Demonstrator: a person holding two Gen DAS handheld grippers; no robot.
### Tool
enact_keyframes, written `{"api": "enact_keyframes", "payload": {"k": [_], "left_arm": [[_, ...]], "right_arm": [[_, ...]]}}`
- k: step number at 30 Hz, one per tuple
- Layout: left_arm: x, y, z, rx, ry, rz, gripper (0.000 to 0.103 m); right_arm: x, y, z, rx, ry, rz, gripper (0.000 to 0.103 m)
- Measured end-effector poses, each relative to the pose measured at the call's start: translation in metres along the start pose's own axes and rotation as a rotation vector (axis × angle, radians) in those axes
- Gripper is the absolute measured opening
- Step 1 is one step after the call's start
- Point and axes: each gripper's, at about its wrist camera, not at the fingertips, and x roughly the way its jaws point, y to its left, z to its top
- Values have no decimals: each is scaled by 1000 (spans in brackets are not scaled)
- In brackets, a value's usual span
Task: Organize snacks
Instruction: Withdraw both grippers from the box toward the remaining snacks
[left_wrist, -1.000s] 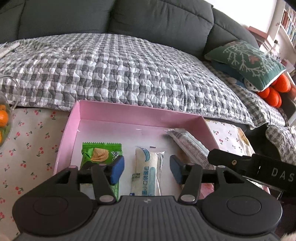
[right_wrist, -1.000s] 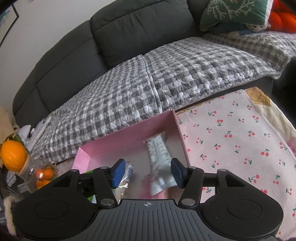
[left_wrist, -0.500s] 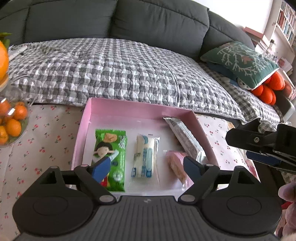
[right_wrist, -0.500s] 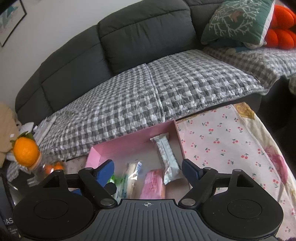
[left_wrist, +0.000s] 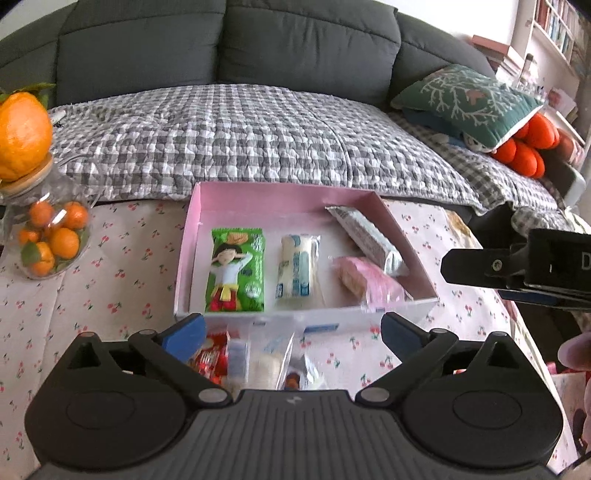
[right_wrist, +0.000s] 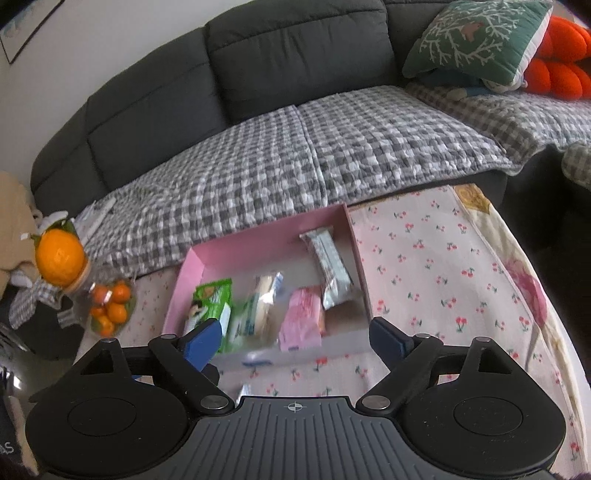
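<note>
A pink box (left_wrist: 280, 199) (right_wrist: 255, 243) on the cherry-print tablecloth holds a green snack packet (left_wrist: 236, 269) (right_wrist: 210, 299), a white-blue packet (left_wrist: 297, 269) (right_wrist: 258, 306), a pink wafer packet (left_wrist: 365, 277) (right_wrist: 303, 321) and a silver bar (left_wrist: 365, 236) (right_wrist: 328, 262). Several loose snack packets (left_wrist: 258, 354) lie in front of the box, between the left gripper's fingers. My left gripper (left_wrist: 291, 328) is open and empty above them. My right gripper (right_wrist: 293, 338) is open and empty, near the box's front edge; it also shows at the right in the left wrist view (left_wrist: 517, 267).
A glass jar of small oranges (left_wrist: 48, 236) (right_wrist: 107, 302) topped by a big orange (left_wrist: 22, 133) stands left of the box. A grey sofa with a checked blanket (left_wrist: 258, 136) lies behind the table. A green cushion (left_wrist: 469, 99) sits at the right.
Both grippers have opened wide and pulled back from the box. All four snacks in the box and the loose packets in front have come into view.
</note>
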Motion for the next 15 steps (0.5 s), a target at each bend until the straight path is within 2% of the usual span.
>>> {"api": "enact_keyframes", "payload": {"k": [7, 15], "left_arm": [[-6, 7, -19, -3, 23, 16, 102], [-14, 21, -30, -58, 13, -4, 102]], "right_arm": [[0, 2, -17, -30, 23, 18, 94], [6, -1, -29, -50, 67, 14, 94]]}}
